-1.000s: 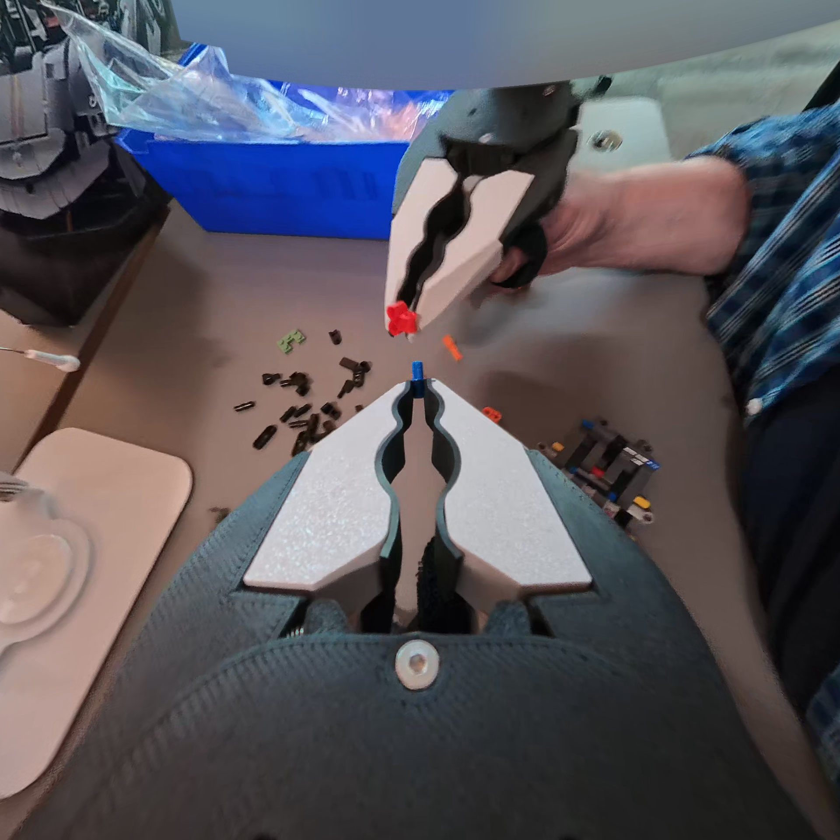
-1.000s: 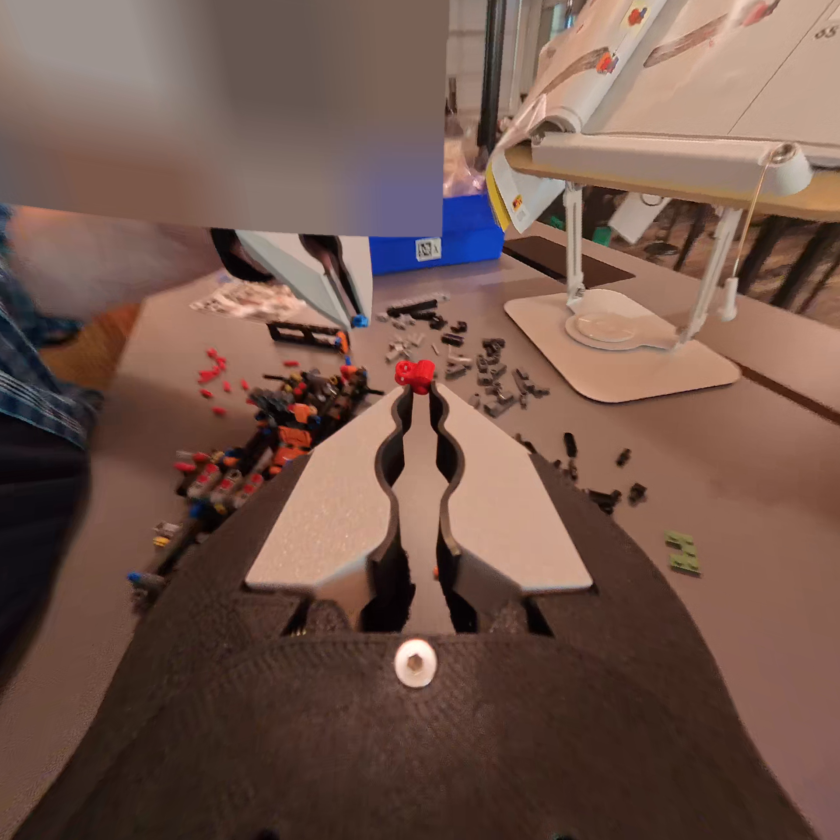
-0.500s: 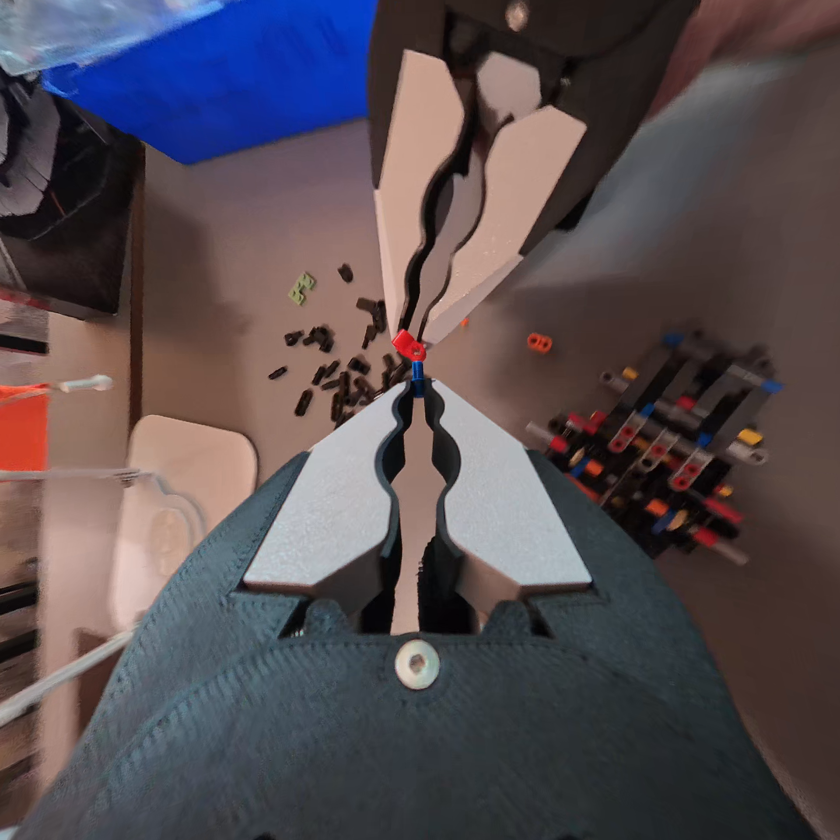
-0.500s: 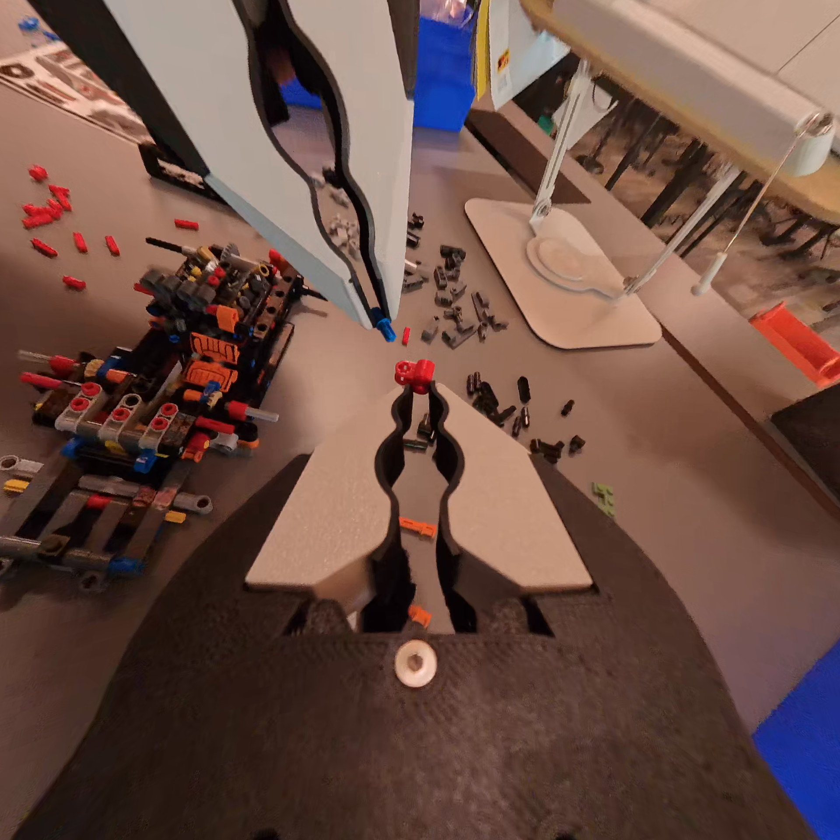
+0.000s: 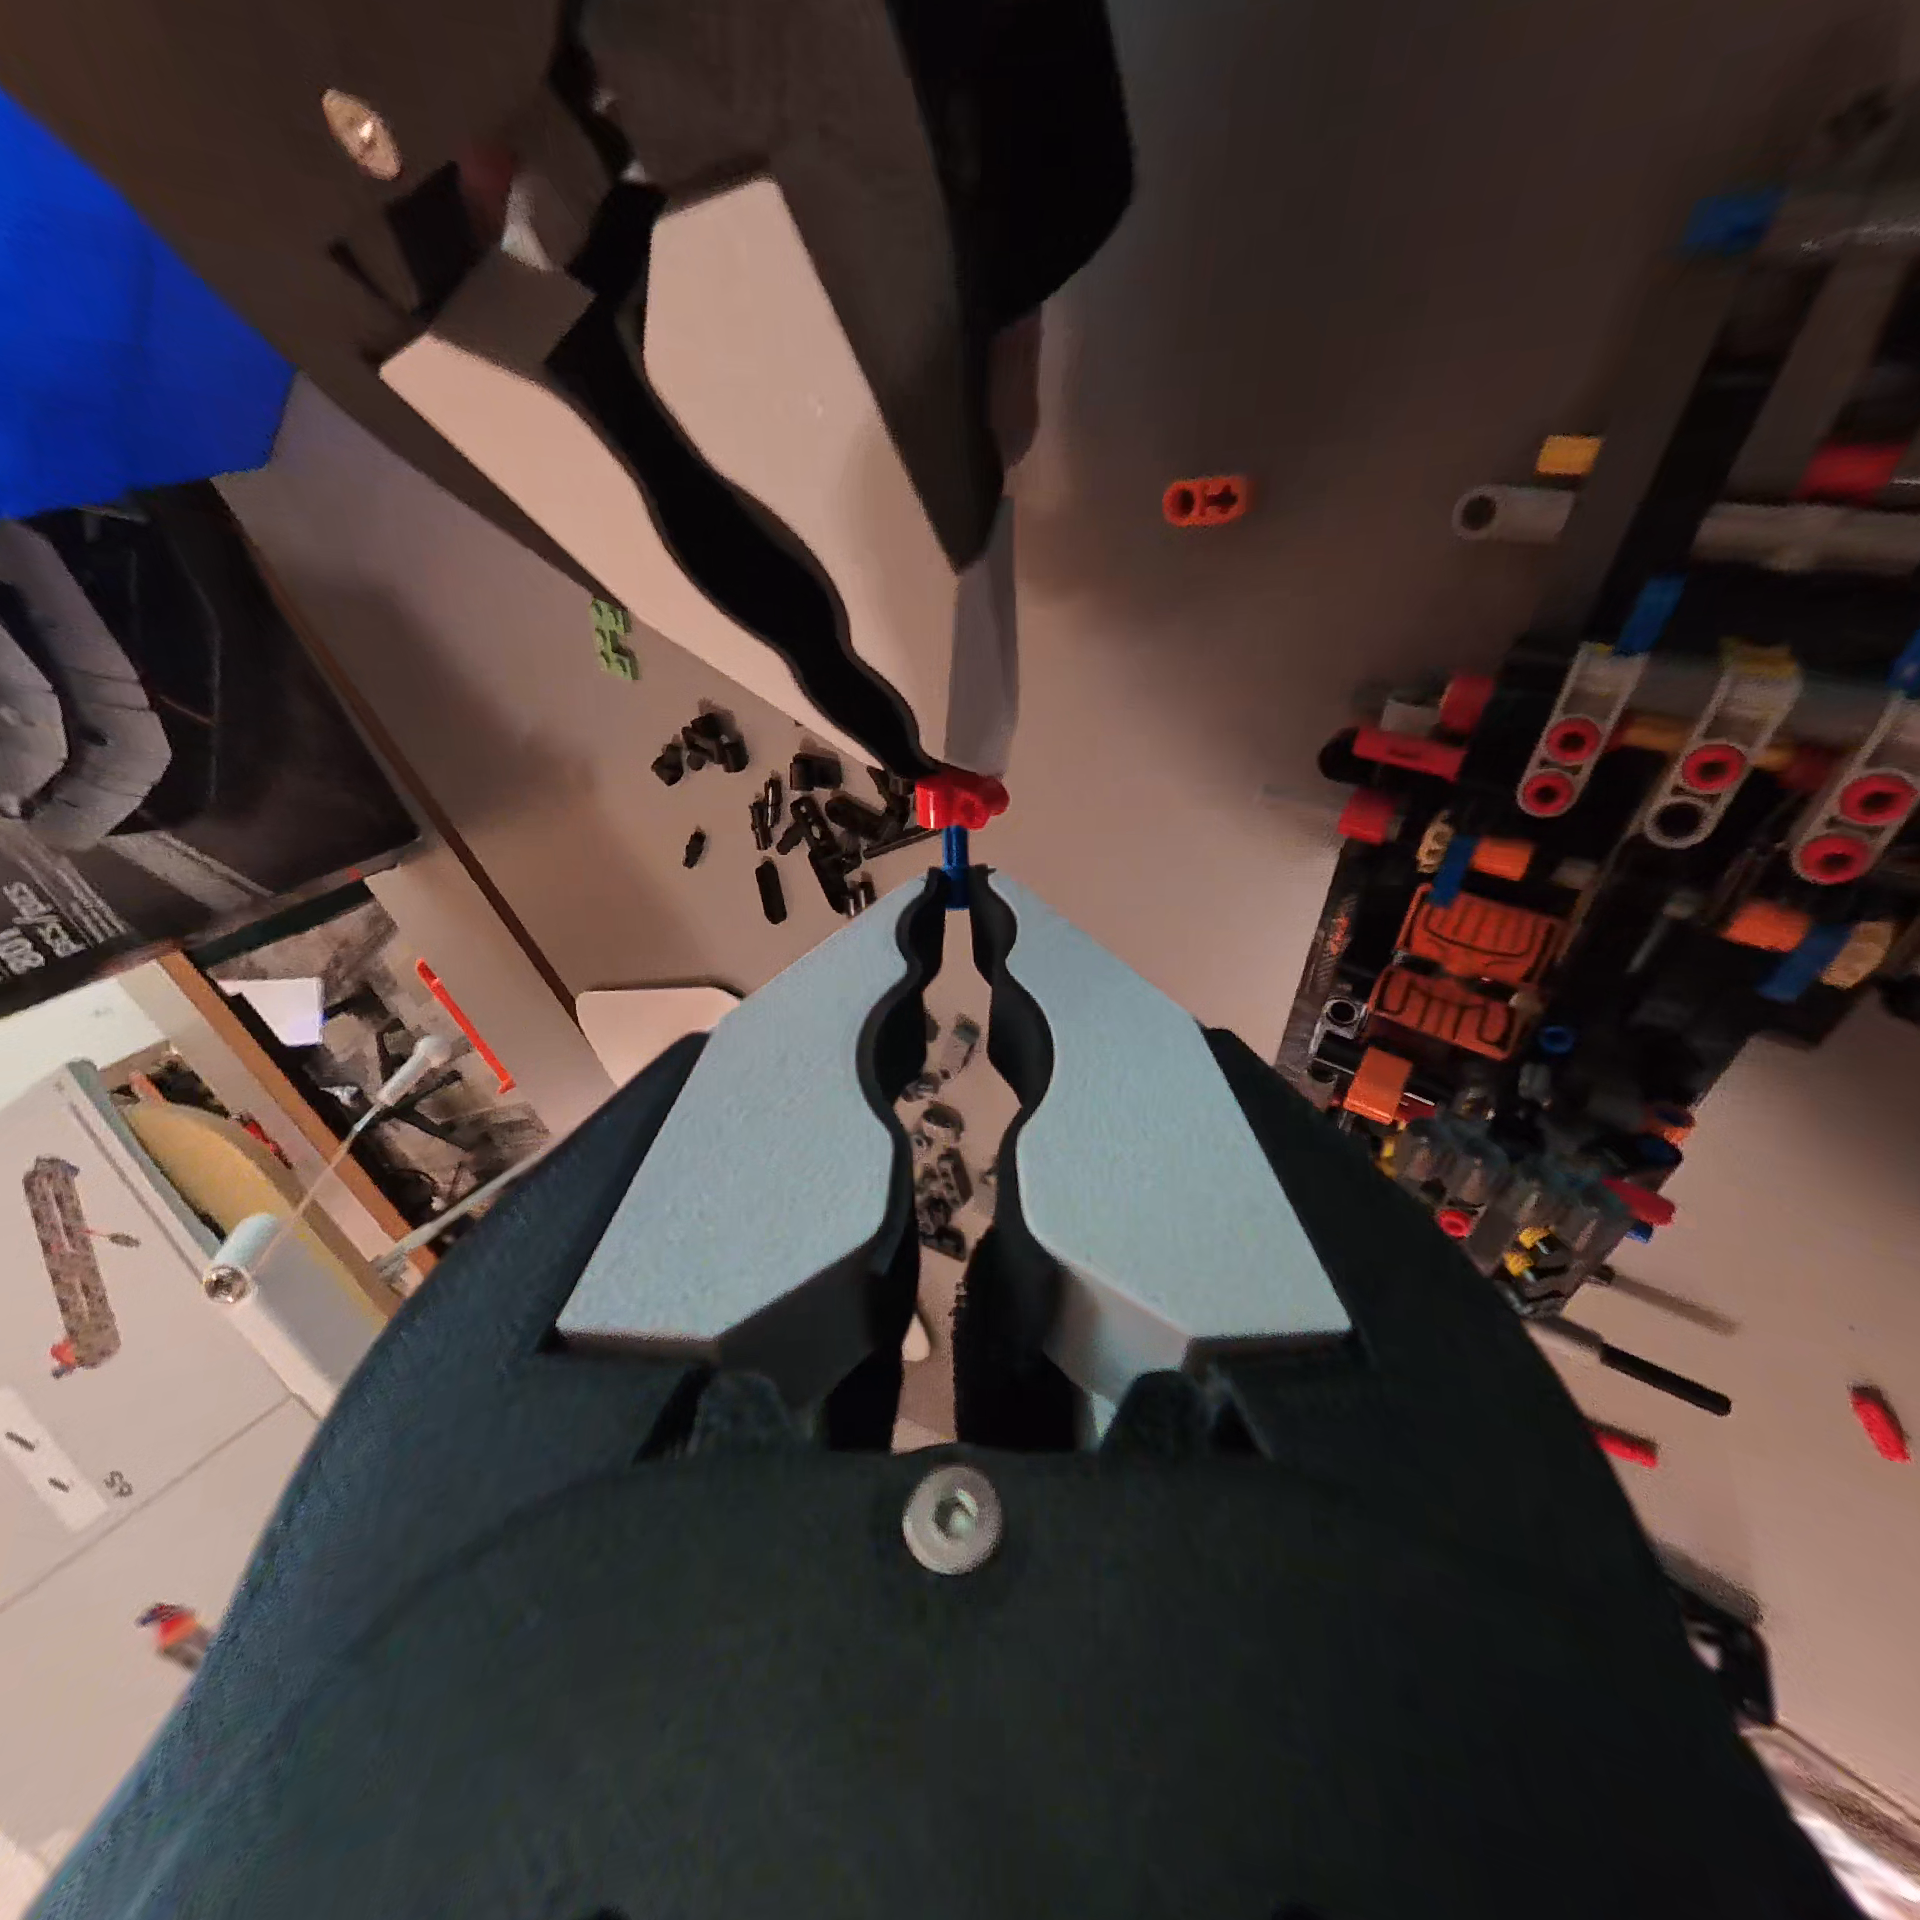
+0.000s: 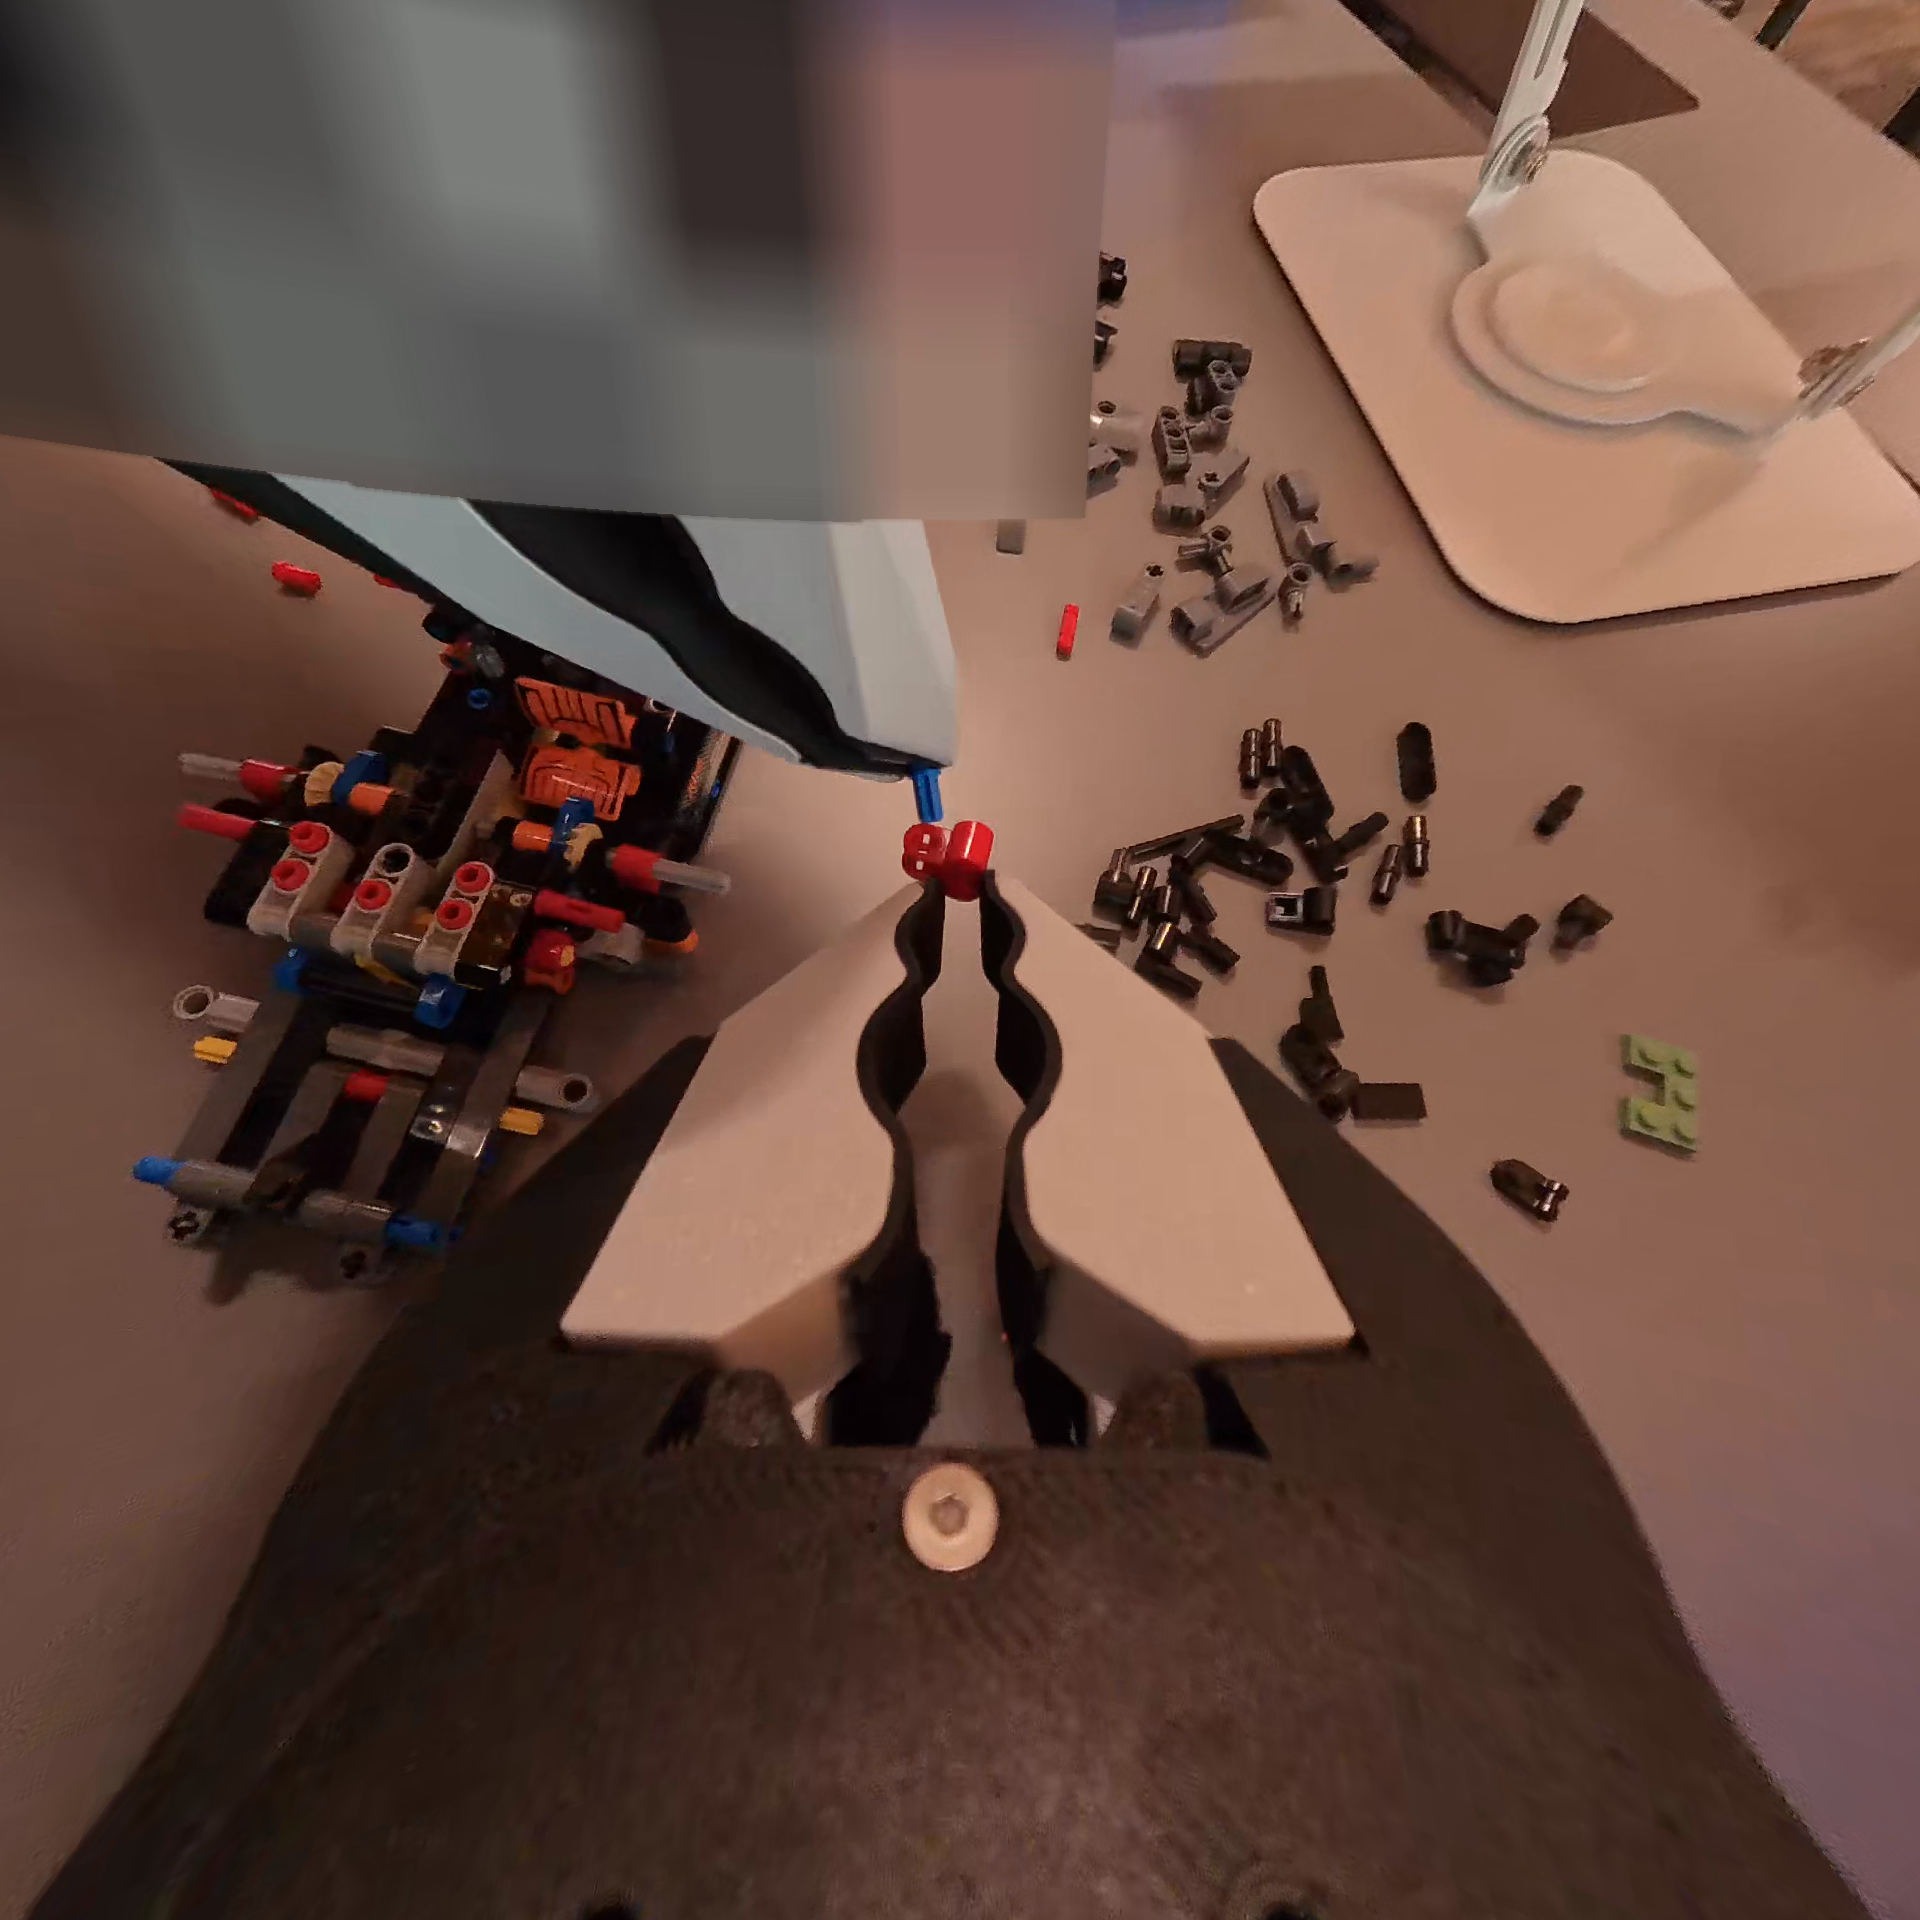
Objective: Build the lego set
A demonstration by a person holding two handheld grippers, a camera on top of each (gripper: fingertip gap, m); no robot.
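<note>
Your left gripper [image 5: 956, 883] is clenched on a small blue pin [image 5: 954, 847], its free end touching the red connector [image 5: 961, 802]. Your right gripper [image 6: 961, 894] pinches that red connector [image 6: 948, 854] at its tips. Both are held above the table [image 6: 1558, 1351], between the half-built model [image 6: 416, 935] and the loose black pieces [image 6: 1299, 873].

I'm working at a hobby-style workbench: loose black pieces [image 6: 1288, 862] lying right of my gripper, white stand base [image 6: 1579, 436] sitting beyond them, half-built model [image 6: 416, 935] left.
</note>
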